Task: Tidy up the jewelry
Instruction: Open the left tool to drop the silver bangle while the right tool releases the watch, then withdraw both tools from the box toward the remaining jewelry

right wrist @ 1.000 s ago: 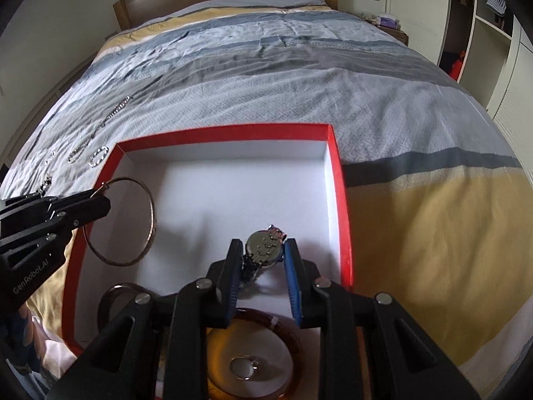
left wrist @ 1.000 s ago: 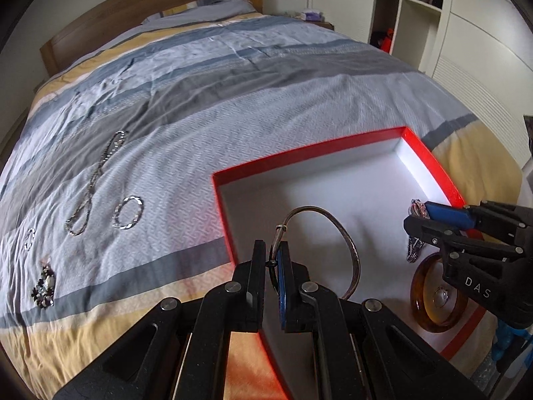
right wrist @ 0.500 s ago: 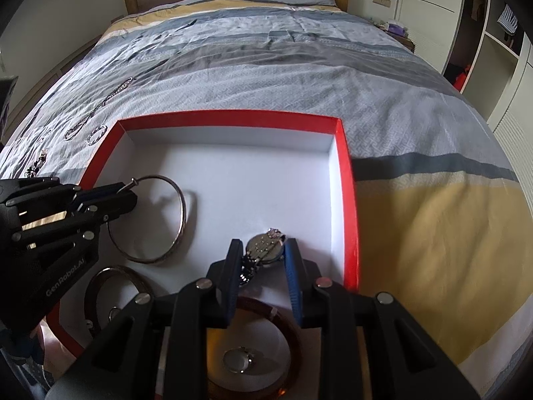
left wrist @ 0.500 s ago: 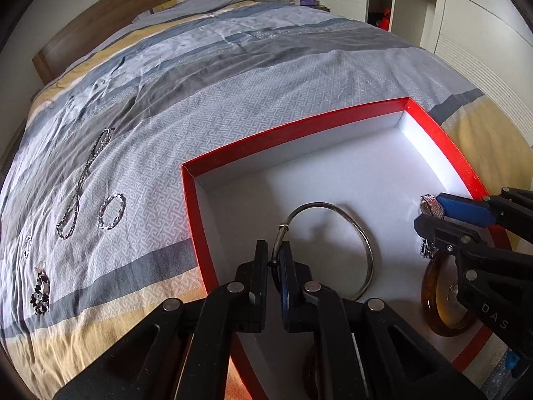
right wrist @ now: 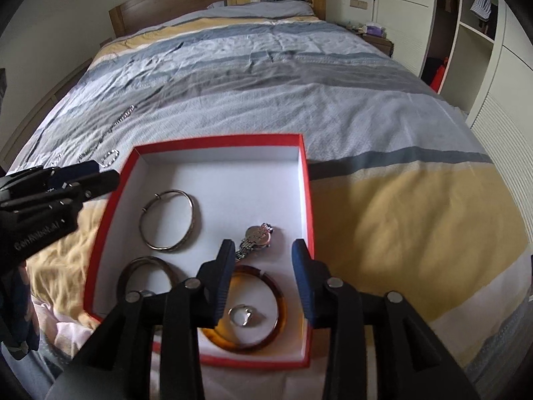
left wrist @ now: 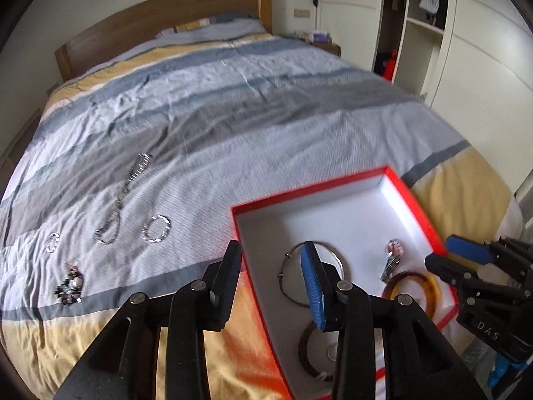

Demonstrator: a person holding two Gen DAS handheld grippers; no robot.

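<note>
Both tools gape empty; the limp, slippery silver chain necklace [left wrist: 125, 196] at frame left likely needs a mid-loop pinch.

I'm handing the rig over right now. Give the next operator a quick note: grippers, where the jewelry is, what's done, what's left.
Left gripper: open, empty, over the red box's left wall.
Right gripper: open, empty, above the box's near end.
In the box: silver bangle, watch, amber bangle around a small ring, dark bangle.
On the bedspread, left of the box: chain necklace, chain bracelet, small hoop, beaded piece.
Left to do: box those four.
</note>
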